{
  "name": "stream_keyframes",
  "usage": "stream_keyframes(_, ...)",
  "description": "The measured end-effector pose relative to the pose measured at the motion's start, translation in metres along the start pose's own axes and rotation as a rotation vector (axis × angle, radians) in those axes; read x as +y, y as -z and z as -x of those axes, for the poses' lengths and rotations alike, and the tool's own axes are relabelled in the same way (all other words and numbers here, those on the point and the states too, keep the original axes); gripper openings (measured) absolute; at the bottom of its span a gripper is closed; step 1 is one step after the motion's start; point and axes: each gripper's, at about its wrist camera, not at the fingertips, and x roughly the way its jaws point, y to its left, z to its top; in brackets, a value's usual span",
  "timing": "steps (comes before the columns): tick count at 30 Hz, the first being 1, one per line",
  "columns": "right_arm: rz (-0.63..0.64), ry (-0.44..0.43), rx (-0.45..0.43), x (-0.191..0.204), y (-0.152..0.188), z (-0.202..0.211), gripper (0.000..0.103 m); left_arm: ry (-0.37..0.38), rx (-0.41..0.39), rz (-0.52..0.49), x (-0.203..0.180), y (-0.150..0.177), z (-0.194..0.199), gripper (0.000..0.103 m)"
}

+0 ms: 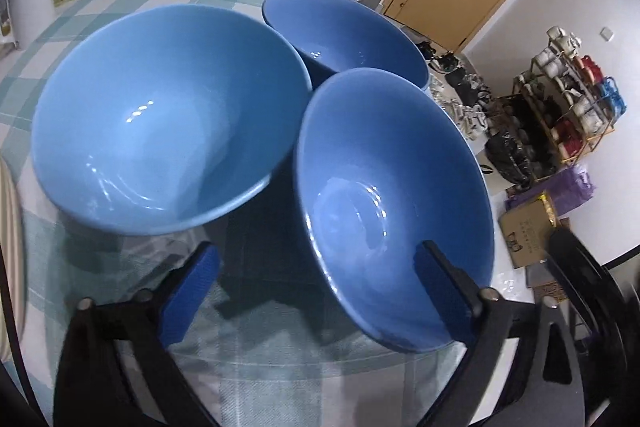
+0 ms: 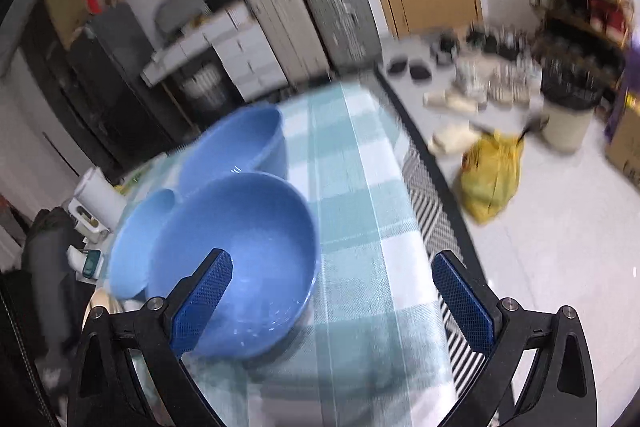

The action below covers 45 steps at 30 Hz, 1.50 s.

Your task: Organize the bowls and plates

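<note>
Three blue bowls stand close together on the teal-and-white checked tablecloth (image 1: 260, 367): a large one (image 1: 168, 119) at the left, one (image 1: 344, 35) at the back, and one (image 1: 392, 195) near the right. My left gripper (image 1: 320, 291) is open at the near right bowl, with the right finger (image 1: 444, 291) inside it, the left finger (image 1: 192, 291) outside, and the rim between them untouched. The blurred right wrist view shows the same bowls, with the nearest (image 2: 248, 259) at the left. My right gripper (image 2: 334, 303) is open over the cloth (image 2: 352, 187), its left finger (image 2: 204, 299) overlapping that bowl.
A white container (image 1: 28, 3) stands at the table's far left. A black chair back (image 1: 592, 287) is close on the right. The table edge (image 2: 424, 163) drops to a floor holding a yellow bag (image 2: 492, 175), a bin (image 2: 568, 119), shoes, a shoe rack (image 1: 572, 99) and a cardboard box (image 1: 528, 231).
</note>
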Motion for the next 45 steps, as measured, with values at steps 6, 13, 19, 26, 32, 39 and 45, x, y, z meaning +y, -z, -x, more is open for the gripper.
stream_keyframes(6,-0.027,0.013,0.116,-0.005,-0.008,-0.054,0.096,0.025,0.015,-0.008,0.002,0.004,-0.008,0.069)
stream_keyframes(13,-0.028,0.039,0.193,-0.003,-0.006,-0.077,0.065,0.032,0.084,-0.005,0.011,0.011,-0.021,0.045)
stream_keyframes(19,-0.035,-0.008,0.179,0.001,-0.004,-0.070,0.040,0.083,0.078,-0.022,0.007,0.015,-0.010,0.041)
stream_keyframes(26,-0.027,-0.024,0.160,0.006,0.004,-0.058,0.016,0.136,0.055,-0.041,0.009,0.015,0.004,0.040)
stream_keyframes(32,0.027,-0.013,0.155,0.018,0.015,-0.040,0.012,0.132,0.081,-0.035,0.010,0.014,0.004,0.040)
stream_keyframes(39,0.027,-0.028,0.163,0.021,0.032,-0.024,0.011,0.114,0.088,-0.054,0.010,0.029,0.012,0.040)
stream_keyframes(45,0.021,-0.054,0.183,0.035,0.057,-0.010,0.011,0.093,0.071,-0.067,0.023,0.040,0.032,0.041)
